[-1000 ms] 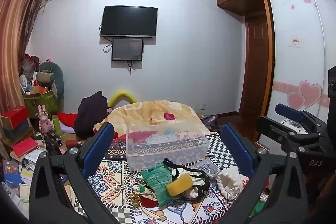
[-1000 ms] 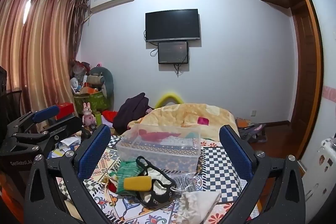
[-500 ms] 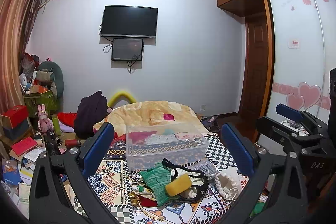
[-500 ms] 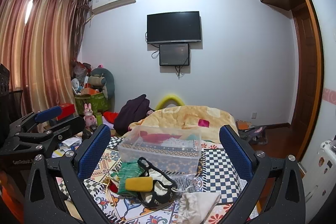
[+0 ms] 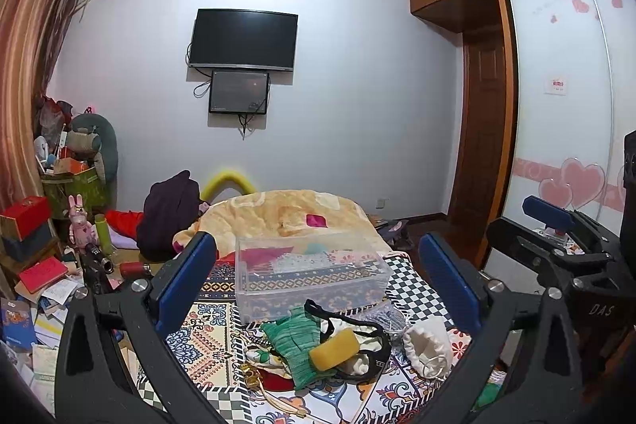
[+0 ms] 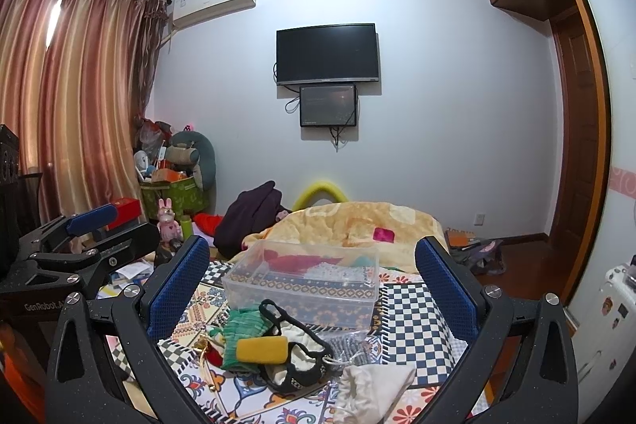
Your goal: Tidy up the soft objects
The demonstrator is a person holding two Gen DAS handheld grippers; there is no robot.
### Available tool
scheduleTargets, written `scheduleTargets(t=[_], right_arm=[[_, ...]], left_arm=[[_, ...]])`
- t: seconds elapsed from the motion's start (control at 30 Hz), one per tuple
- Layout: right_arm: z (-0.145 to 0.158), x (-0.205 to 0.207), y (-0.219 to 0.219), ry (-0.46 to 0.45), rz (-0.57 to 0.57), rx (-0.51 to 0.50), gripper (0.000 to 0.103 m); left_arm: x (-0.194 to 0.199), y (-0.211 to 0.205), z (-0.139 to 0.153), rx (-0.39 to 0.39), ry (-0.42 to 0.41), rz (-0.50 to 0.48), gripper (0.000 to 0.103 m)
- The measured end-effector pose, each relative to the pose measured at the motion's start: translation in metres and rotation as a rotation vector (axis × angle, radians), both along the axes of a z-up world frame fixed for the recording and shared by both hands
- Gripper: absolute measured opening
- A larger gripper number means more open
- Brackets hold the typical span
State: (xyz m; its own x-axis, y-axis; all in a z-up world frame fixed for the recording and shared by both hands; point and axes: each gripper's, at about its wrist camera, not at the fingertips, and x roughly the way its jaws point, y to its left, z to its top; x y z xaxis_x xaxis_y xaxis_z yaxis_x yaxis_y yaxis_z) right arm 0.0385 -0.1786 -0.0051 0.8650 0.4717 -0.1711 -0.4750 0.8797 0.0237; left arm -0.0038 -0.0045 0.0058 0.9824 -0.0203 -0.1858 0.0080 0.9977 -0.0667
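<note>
Left wrist view shows your left claw (image 5: 318,281) spread wide with nothing between its blue pads (image 5: 187,277), held above the bed (image 5: 222,348). Right wrist view shows your right claw (image 6: 312,283) just as wide apart and empty, beside the other one.

Between the fingers of both lies the heap of soft things on the patterned bedspread: a yellow sponge (image 6: 261,349) sits on top of a green knitted cloth (image 6: 238,336), touching a black-edged cream garment (image 6: 296,348). Just right of that heap lies a cream drawstring pouch (image 6: 369,390), with a grey netted piece (image 6: 344,342) between it and the garment.

Behind the heap stands a clear plastic box (image 6: 306,283), open at the top, with some red and pale fabric already inside. Farther back you see a yellow blanket (image 6: 357,225) bunched on the bed, and a dark television (image 6: 326,54) on the wall.
</note>
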Motion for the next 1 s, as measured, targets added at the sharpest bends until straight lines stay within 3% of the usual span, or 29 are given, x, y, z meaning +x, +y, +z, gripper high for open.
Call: scheduleTargets(t=[1.0], right_arm=[[0.0027,-0.0023,-0.0005,-0.004,-0.001,0.004,0.103]], left_arm=[[-0.0021,-0.0002,0.0,0.005,-0.007,0.004,0.103]])
